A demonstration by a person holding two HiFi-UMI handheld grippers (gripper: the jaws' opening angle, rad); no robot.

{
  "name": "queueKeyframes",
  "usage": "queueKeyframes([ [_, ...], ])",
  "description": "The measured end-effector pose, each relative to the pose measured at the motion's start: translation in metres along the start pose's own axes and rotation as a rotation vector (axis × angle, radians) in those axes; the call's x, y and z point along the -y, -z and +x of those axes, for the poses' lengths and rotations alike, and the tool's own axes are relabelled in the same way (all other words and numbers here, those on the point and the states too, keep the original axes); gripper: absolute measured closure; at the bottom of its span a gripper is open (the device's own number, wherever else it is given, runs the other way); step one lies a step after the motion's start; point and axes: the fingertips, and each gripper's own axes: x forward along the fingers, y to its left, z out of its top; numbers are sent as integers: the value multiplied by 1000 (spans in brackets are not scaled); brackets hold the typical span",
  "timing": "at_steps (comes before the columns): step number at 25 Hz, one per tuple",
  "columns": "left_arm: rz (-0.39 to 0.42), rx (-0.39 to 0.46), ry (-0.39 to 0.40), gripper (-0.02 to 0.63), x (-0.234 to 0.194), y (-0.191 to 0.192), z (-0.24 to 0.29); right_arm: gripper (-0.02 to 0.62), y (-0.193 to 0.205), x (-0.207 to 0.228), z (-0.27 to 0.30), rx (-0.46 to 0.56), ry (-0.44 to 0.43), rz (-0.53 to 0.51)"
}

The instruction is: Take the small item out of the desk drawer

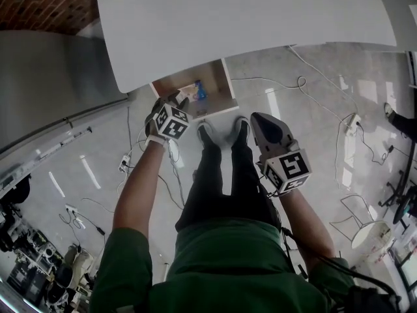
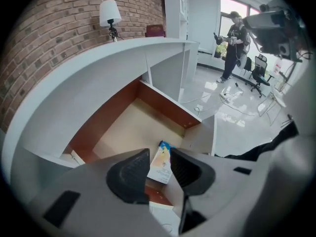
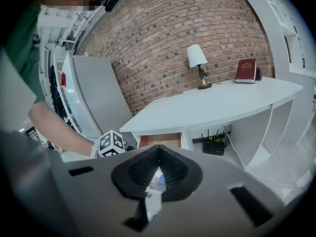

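right gripper (image 1: 255,117): it hangs low by the person's right leg, away from the drawer. I think it just waits, because this job needs only one gripper.
right fingers (image 3: 136,174): closed tight together, with nothing in them.
left gripper (image 1: 180,99): it reaches down to the front of the open drawer and points right at the small box, likely to pick it up.
left fingers (image 2: 129,174): wide apart. The small box shows in the gap between them, but the pads do not squeeze it.
small box (image 2: 162,166): white with a blue end. It leans at the front of the drawer and is not out yet.
drawer (image 2: 133,127): pulled out from under the table, with a bare wood floor behind the box.
table (image 1: 247,12): white and curved, right above the drawer.
lamp (image 3: 197,58): it stands far back on the table, by the brick wall.
red book (image 3: 246,70): it stands near the lamp.
next: I think the left fingers must close on the small box and lift it.
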Motion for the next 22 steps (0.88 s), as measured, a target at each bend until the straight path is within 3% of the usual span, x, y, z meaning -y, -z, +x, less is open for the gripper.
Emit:
queueKeyframes([
  [4,13,-22,9,480,-3,4,18,592,7,2,7,-15,-7,1],
  [22,260,-130,97,476,5,19,99,592,40,1,32,-101,-49,6],
])
